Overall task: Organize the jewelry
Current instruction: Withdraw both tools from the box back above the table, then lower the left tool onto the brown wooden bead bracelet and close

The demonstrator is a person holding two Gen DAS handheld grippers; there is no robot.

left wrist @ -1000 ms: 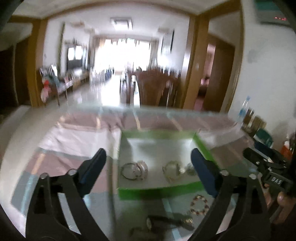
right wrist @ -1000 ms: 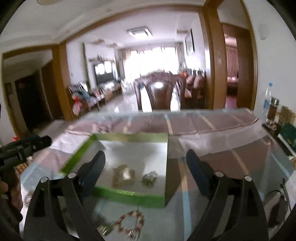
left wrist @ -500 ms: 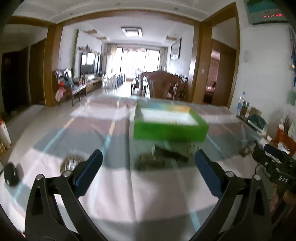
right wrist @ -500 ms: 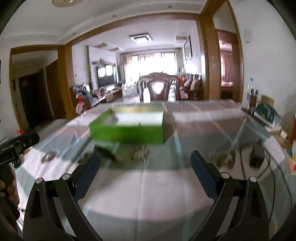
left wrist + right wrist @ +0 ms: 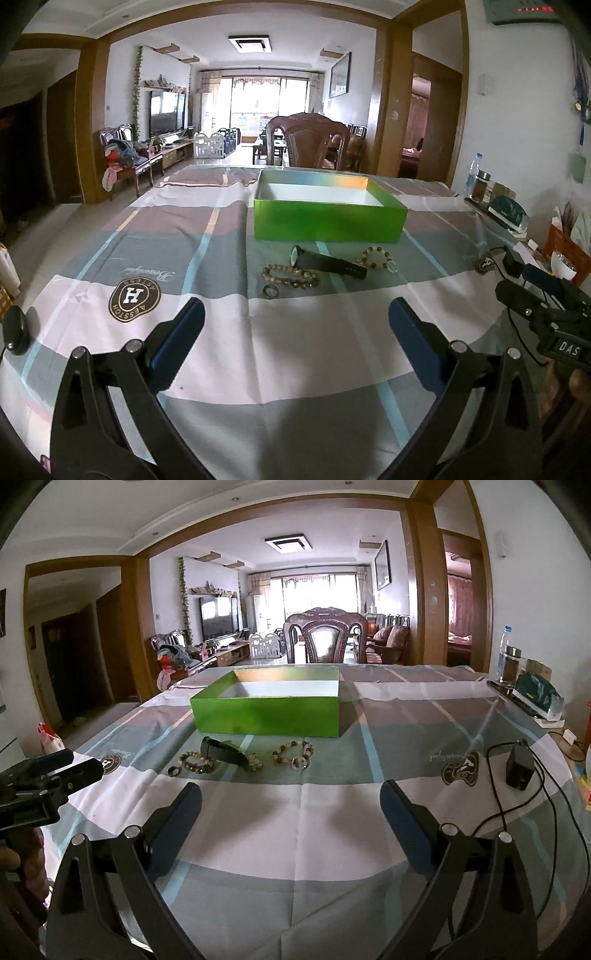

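Reading "AESSTOH" around an H crest (image 5: 134,296) on the tablecloth (image 5: 295,350), with mirrored script above it; "DAS" is showing on the right gripper's tag (image 5: 569,347). I'm holding both grippers back: left gripper (image 5: 295,325) and right gripper (image 5: 291,806), tongs wide apart, nothing held. Versus 0.5 s ago, both views are sitting farther back from the green box (image 5: 328,221). Black watch (image 5: 325,261), two bead bracelets (image 5: 291,277) (image 5: 376,258) and a ring (image 5: 269,291) are lying on the cloth just before the box.
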